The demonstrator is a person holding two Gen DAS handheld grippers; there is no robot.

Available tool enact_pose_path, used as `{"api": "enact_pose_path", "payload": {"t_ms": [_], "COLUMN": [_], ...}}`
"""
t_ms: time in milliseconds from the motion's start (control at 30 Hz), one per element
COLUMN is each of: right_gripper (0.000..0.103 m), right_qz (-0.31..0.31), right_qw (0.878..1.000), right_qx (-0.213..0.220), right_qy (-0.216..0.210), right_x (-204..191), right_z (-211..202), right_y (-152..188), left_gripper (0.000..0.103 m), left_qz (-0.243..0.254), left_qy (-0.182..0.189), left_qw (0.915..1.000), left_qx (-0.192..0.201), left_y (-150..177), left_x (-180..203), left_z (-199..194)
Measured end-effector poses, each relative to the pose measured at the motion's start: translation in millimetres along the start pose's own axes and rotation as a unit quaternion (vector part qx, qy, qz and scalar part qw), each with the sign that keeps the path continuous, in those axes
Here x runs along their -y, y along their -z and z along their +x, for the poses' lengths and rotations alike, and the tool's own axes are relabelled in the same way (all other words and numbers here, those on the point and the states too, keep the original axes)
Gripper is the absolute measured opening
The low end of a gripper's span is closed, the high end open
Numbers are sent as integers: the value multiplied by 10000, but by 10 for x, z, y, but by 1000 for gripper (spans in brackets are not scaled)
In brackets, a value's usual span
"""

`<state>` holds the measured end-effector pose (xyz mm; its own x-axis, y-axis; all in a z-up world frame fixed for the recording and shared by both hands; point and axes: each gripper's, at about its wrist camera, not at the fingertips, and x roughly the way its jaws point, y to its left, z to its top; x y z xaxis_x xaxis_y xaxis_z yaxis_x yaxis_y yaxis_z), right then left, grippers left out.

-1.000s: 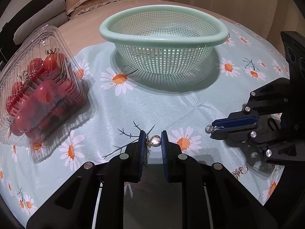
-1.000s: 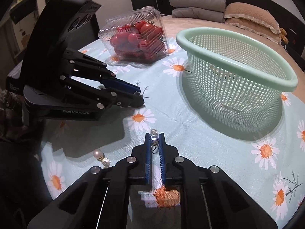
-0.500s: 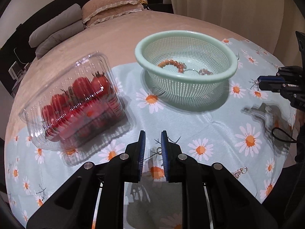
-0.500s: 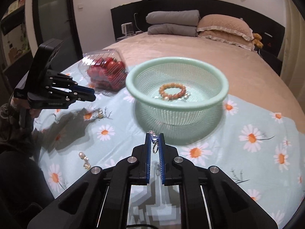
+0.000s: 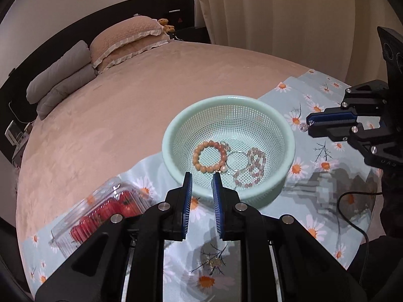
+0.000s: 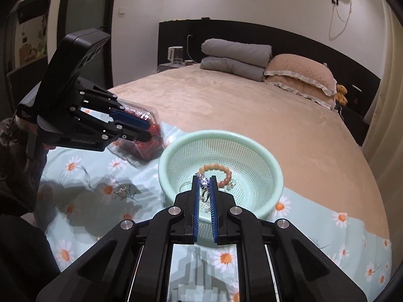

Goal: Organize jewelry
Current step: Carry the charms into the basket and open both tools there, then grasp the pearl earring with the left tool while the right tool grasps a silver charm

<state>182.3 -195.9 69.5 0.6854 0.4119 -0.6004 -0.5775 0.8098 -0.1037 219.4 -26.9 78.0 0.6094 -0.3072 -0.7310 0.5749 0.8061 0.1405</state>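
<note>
**Basket part filled, one sparkly piece in the air**

Left wrist view: my left claw [image 5: 202, 180] is spread and carries nothing, poised above the near rim of the pale green perforated plastic basket [image 5: 252, 193]. Inside lie an orange bead bracelet [image 5: 209, 156], a thin silver bangle [image 5: 238, 161] and a pink bead bracelet [image 5: 253, 170] — so much is done. A small gold trinket [image 5: 212, 261] lies on the daisy-print cloth [image 5: 302, 216] on the bed below me, left to collect.

Right wrist view: my right claw [image 6: 204, 181] pinches a crystal ring charm [image 6: 204, 188], held high over the basket [image 6: 272, 166] — I judge it ready to drop. Another small piece [image 6: 122, 190] lies on the cloth beneath my left claw [image 6: 143, 132].
</note>
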Motion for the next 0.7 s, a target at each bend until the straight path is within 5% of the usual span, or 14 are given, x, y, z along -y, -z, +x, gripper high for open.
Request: {"api": "enact_pose_path", "payload": {"t_ms": [400, 433, 500, 533, 600, 700], "right_gripper": [8, 9, 14, 24, 46, 51], "right_qz": [299, 346, 398, 444, 547, 575], "right_qw": [9993, 9991, 9988, 9987, 9983, 9983], "right_qx": [-205, -237, -265, -235, -156, -30], "right_qy": [-116, -109, 44, 80, 147, 99], "right_x": [124, 139, 151, 170, 204, 207], "right_z": [433, 459, 489, 483, 453, 362], "right_y": [20, 39, 77, 96, 130, 193], "left_gripper": [18, 24, 55, 74, 76, 92], "left_qz": [20, -6, -61, -129, -233, -203], "left_qy": [262, 241, 144, 65, 48, -152], "left_qw": [9988, 9987, 9987, 9989, 9989, 9990], "left_qx": [-405, -444, -479, -453, -400, -380], "left_y": [-99, -90, -49, -28, 9, 82], "left_x": [87, 81, 59, 34, -16, -19], "left_z": [566, 601, 625, 613, 564, 497]}}
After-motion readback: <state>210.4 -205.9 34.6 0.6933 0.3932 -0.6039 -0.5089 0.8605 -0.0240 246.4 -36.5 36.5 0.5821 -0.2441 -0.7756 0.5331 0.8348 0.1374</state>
